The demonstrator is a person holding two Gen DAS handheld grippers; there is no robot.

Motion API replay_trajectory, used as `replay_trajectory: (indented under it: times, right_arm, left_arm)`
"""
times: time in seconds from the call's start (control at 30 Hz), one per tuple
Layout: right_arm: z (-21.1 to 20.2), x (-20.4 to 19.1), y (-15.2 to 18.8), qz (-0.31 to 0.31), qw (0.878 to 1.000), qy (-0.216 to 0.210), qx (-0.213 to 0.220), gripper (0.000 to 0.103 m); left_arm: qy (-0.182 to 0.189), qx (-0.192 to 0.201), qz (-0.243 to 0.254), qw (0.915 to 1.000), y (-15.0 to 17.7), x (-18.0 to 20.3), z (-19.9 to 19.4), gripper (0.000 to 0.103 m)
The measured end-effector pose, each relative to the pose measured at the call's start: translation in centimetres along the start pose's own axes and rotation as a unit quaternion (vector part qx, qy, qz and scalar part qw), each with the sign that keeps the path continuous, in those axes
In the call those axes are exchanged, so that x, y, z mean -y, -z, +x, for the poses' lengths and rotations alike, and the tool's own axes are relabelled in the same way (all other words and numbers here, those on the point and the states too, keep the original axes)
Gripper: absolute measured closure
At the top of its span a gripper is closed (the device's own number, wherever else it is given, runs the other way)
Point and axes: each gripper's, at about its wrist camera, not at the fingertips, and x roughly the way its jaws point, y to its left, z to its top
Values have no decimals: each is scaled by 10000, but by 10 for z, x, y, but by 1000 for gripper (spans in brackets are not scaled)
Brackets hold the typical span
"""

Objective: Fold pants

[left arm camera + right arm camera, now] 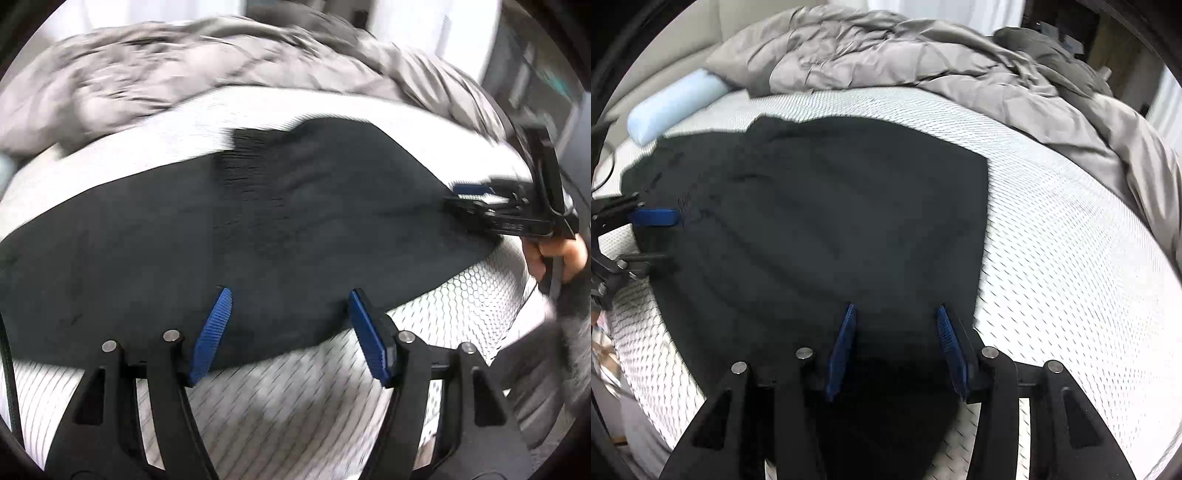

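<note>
Your bed's white, dot-patterned mattress (1052,258) fills both views, with a rumpled grey quilted duvet (923,55) heaped along its far side and a pale blue bolster pillow (672,107) at one far corner. The black, soft-fabric pants (831,221) lie spread flat in the middle of the mattress, well short of the duvet. They look folded at least once into a broad, fairly smooth panel with one straight edge, though you cannot count the layers in cloth this dark. I judge you are partway through: more folds are left before a compact bundle. Your left gripper (290,332) hovers over the near hem, blue pads apart, nothing between them. Your right gripper (895,350) sits over the opposite end, jaws apart astride the cloth, not clamped on it.
</note>
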Motion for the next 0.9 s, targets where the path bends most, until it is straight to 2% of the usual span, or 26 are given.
replay_trajectory:
  times: [0.03, 0.07, 0.1, 0.17, 0.23, 0.27, 0.37, 0.4, 0.47, 0.5, 0.57, 0.63, 0.7, 0.73, 0.8, 0.9]
  right_arm:
    - [-7, 9, 3, 218, 9996, -141, 110, 50]
    - [-14, 19, 5, 467, 9983, -272, 240, 40]
    - [-22, 24, 7, 667, 9961, -421, 386, 36]
    - [-32, 33, 11, 951, 9912, -657, 644, 24]
    - [-38, 42, 14, 1250, 9854, -873, 754, 22]
    - [-40, 41, 16, 1344, 9835, -941, 769, 22]
    - [-38, 42, 17, 1450, 9821, -959, 719, 22]
    - [-38, 38, 19, 1428, 9827, -950, 694, 22]
    - [-33, 31, 17, 1353, 9837, -986, 652, 22]
    - [-32, 28, 15, 1299, 9844, -1000, 643, 22]
    - [-30, 26, 14, 1199, 9856, -1001, 642, 22]
    - [-27, 22, 14, 1118, 9869, -996, 607, 22]
    - [-23, 19, 14, 1096, 9871, -1023, 560, 22]
    - [-22, 18, 13, 1083, 9872, -1031, 549, 22]
    - [-21, 15, 13, 1029, 9879, -1027, 547, 22]
    - [-21, 13, 11, 974, 9885, -1003, 582, 22]
  left_arm:
    - [-41, 105, -249, 9996, 4, -12, -13, 33]
    - [-107, 250, -569, 9980, 9, -26, -26, 30]
    - [-254, 391, -939, 9945, 15, -44, -39, 24]
    - [-532, 627, -1599, 9837, 28, -77, -59, 23]
    - [-679, 752, -2336, 9670, 42, -117, -70, 22]
    - [-729, 748, -2854, 9527, 52, -140, -72, 22]
    - [-722, 676, -3667, 9251, 73, -191, -64, 23]
    - [-581, 727, -3906, 9159, 78, -206, -61, 23]
    - [-465, 885, -4197, 9021, 77, -226, -59, 23]
    - [-466, 890, -4275, 8984, 72, -236, -59, 23]
    - [-469, 854, -4395, 8929, 62, -252, -58, 31]
    - [-664, 754, -4693, 8773, 58, -272, -54, 70]
    - [-778, 702, -4880, 8665, 56, -291, -51, 96]
    - [-774, 765, -4832, 8687, 54, -292, -54, 98]
    - [-1069, 921, -4460, 8839, 40, -279, -61, 101]
    - [-1347, 1224, -3760, 9086, 12, -233, -85, 102]
